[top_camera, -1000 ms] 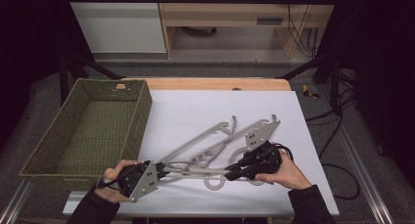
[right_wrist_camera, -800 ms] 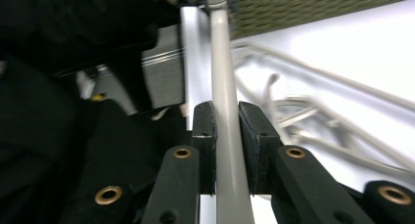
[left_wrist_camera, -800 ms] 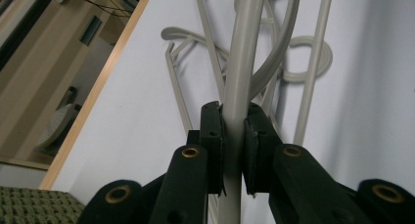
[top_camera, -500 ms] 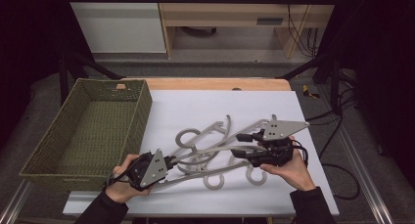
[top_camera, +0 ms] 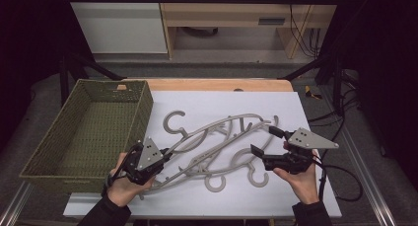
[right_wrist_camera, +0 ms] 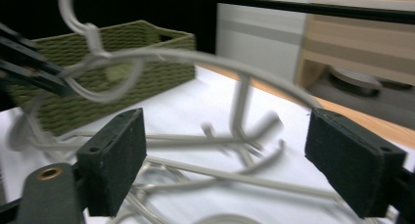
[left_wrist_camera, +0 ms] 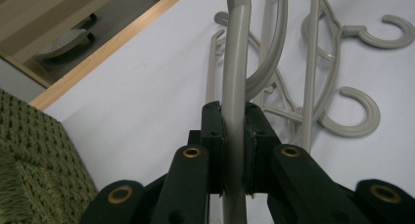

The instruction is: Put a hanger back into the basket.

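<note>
Grey plastic hangers (top_camera: 217, 147) lying tangled on the white table (top_camera: 315, 112) beside the woven basket (top_camera: 44, 171). The left gripper (top_camera: 165, 154) pinches one hanger's arm; the right gripper (top_camera: 263, 142), jaws just spread, holds nothing. Hangers appear light, stiff and smooth; hooks likely snag, so grip a bare arm.
</note>
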`<state>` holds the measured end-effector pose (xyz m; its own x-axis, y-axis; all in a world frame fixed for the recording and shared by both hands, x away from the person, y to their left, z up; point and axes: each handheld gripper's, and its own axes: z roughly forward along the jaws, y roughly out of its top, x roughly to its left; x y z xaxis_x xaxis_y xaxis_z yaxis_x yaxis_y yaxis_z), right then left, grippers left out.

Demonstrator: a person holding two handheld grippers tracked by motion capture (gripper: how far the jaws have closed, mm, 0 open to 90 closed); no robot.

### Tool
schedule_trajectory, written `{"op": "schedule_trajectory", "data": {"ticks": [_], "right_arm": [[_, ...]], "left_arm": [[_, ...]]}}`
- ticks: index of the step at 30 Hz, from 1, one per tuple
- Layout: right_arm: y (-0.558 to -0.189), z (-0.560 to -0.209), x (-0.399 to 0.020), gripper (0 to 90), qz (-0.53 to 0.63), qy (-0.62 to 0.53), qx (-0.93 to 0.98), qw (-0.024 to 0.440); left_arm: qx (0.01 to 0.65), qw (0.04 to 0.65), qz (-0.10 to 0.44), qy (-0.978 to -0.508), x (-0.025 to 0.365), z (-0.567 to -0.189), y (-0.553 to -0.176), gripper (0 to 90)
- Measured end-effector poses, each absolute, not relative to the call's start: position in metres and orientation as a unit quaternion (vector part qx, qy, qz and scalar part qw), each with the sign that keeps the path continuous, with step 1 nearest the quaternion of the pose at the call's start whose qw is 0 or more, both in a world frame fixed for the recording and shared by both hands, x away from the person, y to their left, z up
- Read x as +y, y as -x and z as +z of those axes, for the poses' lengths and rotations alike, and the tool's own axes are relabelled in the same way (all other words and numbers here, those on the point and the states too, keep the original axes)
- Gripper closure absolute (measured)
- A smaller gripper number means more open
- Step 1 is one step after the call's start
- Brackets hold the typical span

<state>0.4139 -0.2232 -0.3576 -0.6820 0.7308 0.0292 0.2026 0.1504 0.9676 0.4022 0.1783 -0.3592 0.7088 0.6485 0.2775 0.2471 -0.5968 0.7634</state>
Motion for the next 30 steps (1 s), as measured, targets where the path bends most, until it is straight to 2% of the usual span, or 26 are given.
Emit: {"op": "schedule_trajectory", "data": {"ticks": [7, 16, 30], "right_arm": [[-0.41, -0.379, -0.242, 12.0, 0.557, -0.371, 0.701, 0.246], [-0.412, -0.392, -0.246, 7.4, 0.535, -0.399, 0.703, 0.247], [-0.411, -0.396, -0.251, 4.5, 0.534, -0.418, 0.692, 0.248]], "left_arm": [[0.294, 0.376, 0.279, -0.833, 0.187, -0.344, -0.404, 81.6], [0.301, 0.397, 0.291, -0.816, 0.212, -0.302, -0.405, 81.6], [0.314, 0.371, 0.299, -0.821, 0.26, -0.267, -0.431, 81.6]]}}
